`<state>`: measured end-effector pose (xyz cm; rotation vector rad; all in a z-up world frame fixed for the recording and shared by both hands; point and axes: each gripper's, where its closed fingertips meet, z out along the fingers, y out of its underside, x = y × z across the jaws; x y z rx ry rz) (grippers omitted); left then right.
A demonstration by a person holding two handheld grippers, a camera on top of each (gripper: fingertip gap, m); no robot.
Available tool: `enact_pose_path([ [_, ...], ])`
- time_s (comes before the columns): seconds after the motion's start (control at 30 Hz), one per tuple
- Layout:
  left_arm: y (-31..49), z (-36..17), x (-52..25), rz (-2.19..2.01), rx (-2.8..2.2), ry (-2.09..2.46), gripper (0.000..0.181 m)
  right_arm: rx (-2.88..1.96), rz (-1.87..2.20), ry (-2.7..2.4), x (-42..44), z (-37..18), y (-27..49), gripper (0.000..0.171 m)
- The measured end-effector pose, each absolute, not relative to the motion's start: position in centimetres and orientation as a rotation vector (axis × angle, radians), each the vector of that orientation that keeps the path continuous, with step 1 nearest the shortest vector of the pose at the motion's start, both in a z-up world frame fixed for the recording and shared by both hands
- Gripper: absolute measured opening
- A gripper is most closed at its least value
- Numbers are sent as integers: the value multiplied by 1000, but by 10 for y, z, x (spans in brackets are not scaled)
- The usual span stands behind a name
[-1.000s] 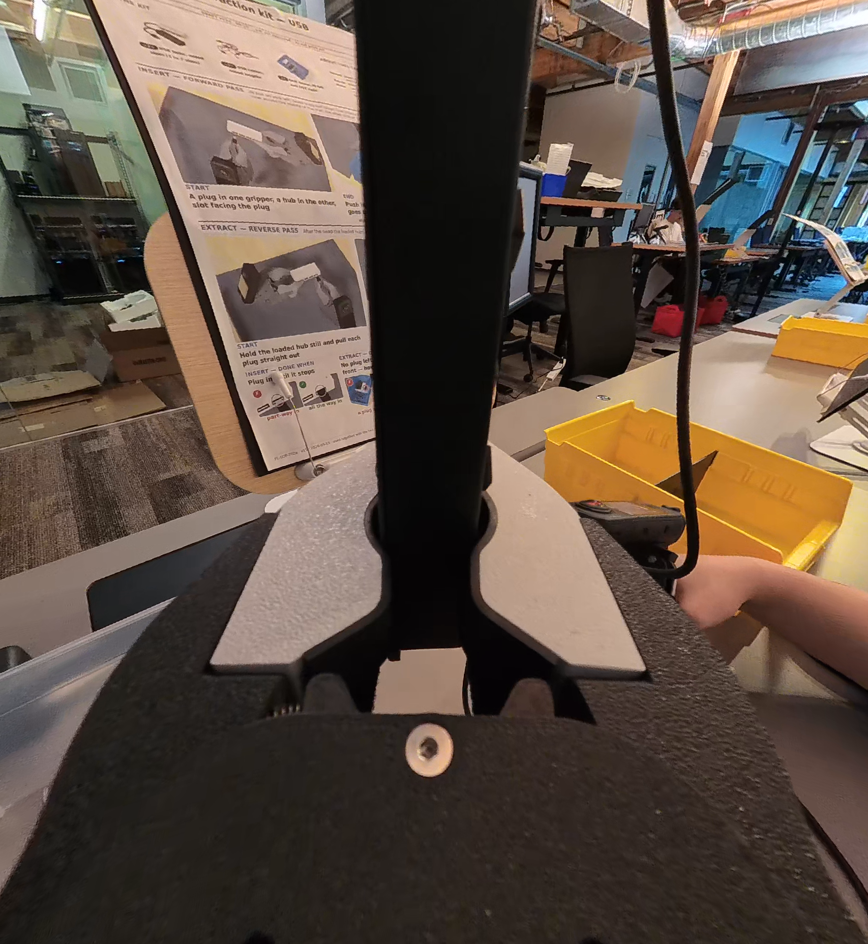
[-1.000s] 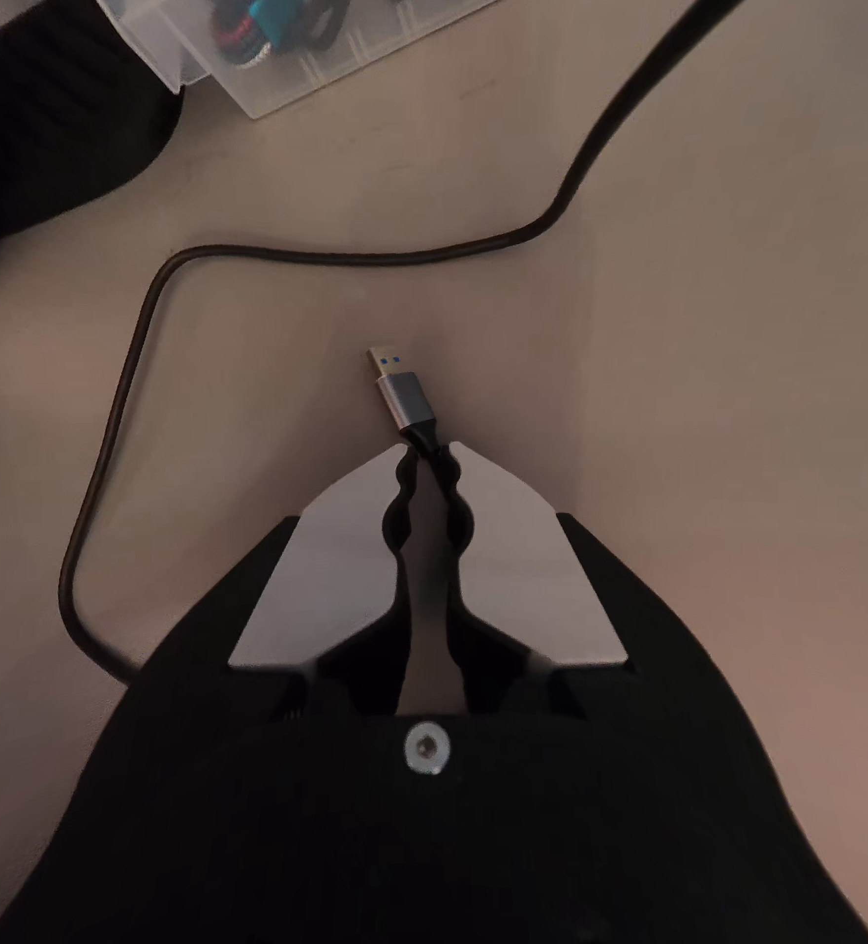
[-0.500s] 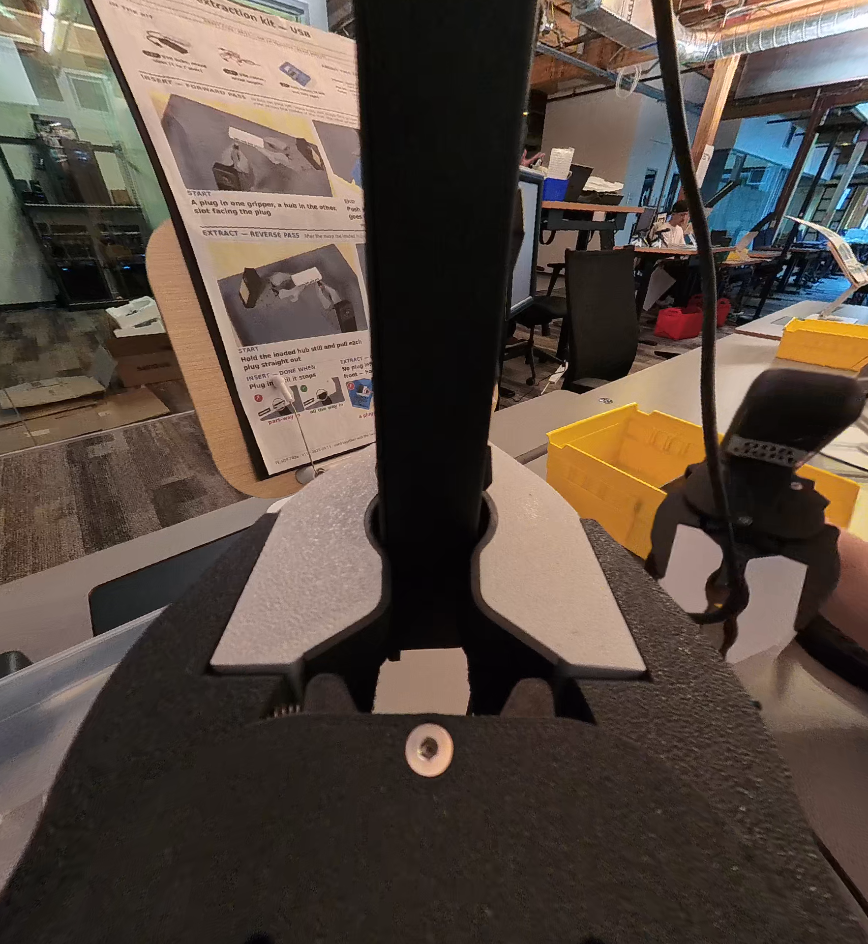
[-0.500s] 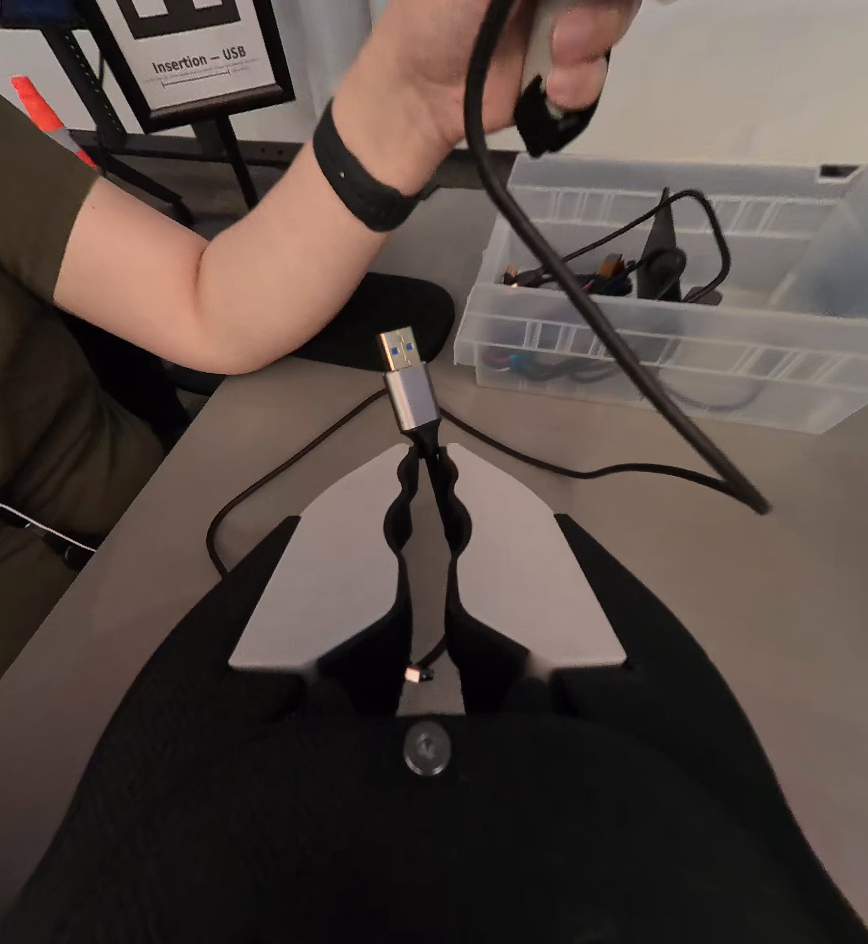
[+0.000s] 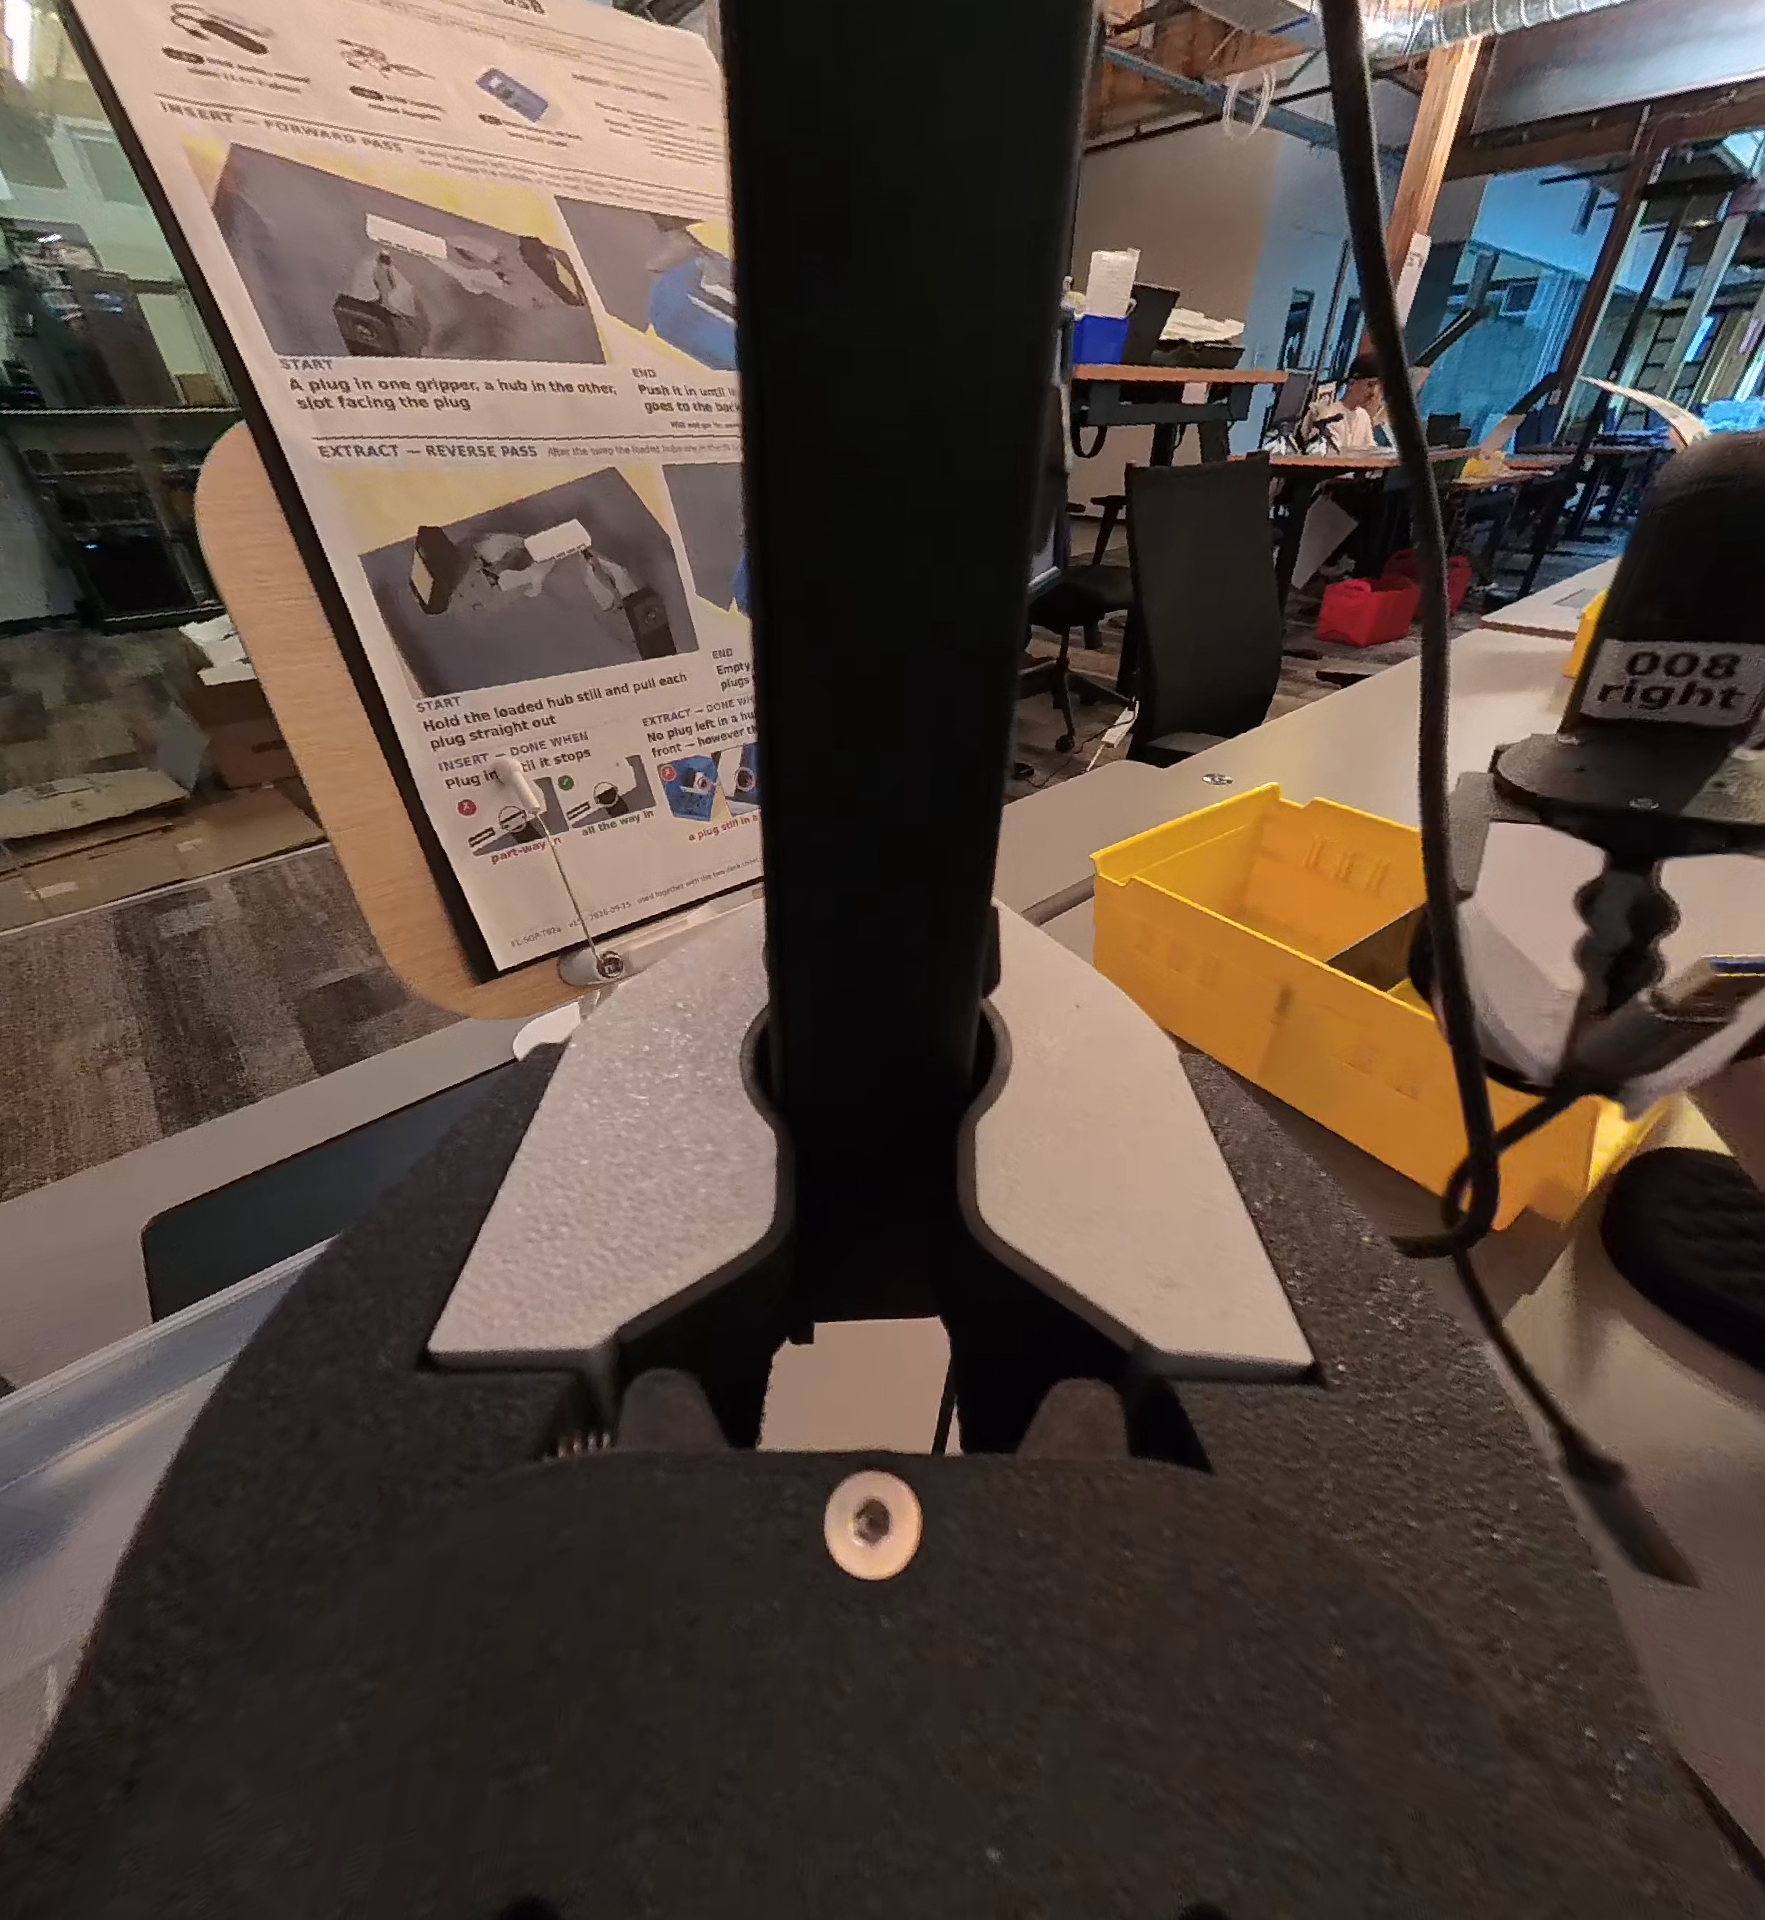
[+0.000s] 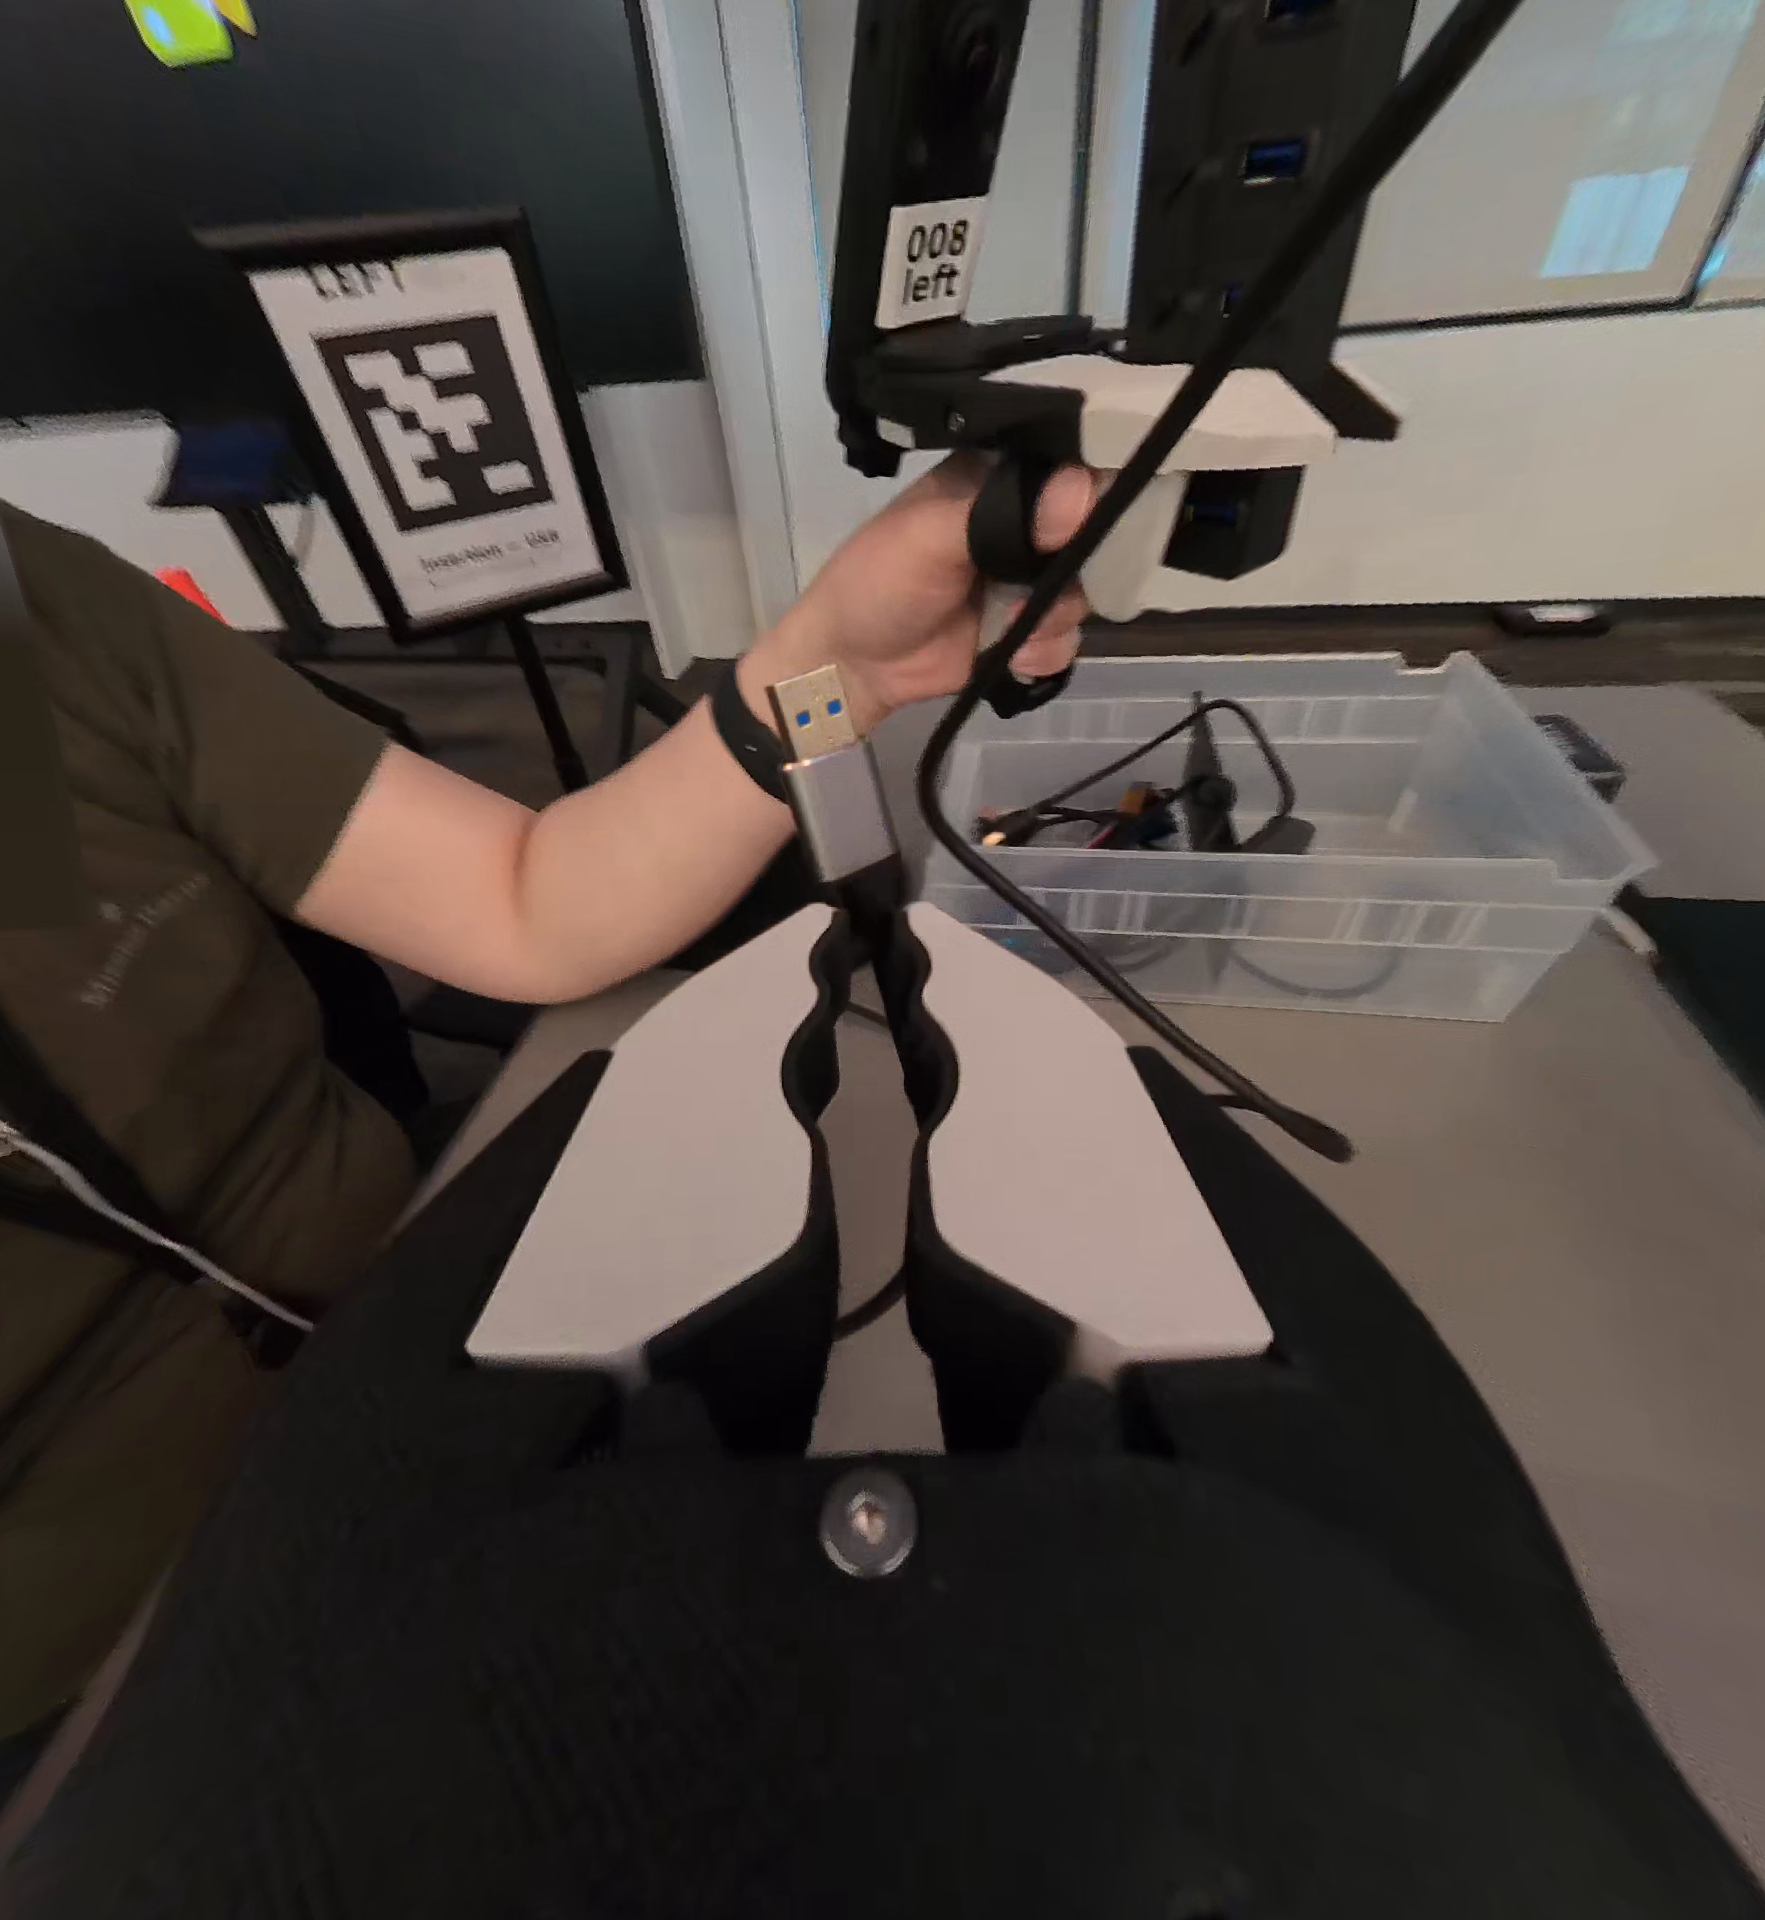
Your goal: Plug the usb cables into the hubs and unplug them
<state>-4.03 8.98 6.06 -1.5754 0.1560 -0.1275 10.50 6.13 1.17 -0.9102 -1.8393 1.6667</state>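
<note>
Grey and mostly bare, the bench (image 6: 1480, 1195) carries a clear plastic bin (image 6: 1480, 831) of spare cables, with a yellow bin (image 5: 1304, 966) farther off. The left gripper (image 5: 878, 1049) is clamped on a tall black hub (image 5: 899, 520) held upright, whose blue ports (image 6: 1273, 156) show in the right wrist view, while the right gripper (image 6: 873, 925) pinches the usb cable (image 6: 883, 894) just behind its silver plug (image 6: 831, 779), which points up and well apart from the hub. To plug in cleanly, I would hold the hub still, turn the plug square to one port and push straight, keeping the hub's dangling black lead (image 6: 1065, 623) out of the way.
</note>
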Motion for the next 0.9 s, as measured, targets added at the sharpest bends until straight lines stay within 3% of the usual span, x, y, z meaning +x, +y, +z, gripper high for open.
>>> enact_pose_path([
  [0.1, 91, 59, -41, -109, -1585, 156, 29, -976, 1820, -1926, 110, 6, 45, 8],
  [0.23, 89, 57, -50, -76, -1598, 131, 27, -1193, 1773, -2174, 108, -50, 32, 8],
  [0.4, 80, 63, -67, -70, -1571, 76, 27, -1670, 1438, -2330, 96, -144, 44, 8],
  [0.53, 75, 67, -71, -110, -1543, 56, 27, -1772, 1186, -2372, 86, -186, 53, 8],
  [0.73, 77, 65, -71, -104, -1551, 59, 27, -1664, 971, -2314, 68, -195, 63, 8],
  [0.9, 78, 63, -70, -102, -1561, 65, 27, -1329, 796, -2279, 53, -178, 60, 24],
])
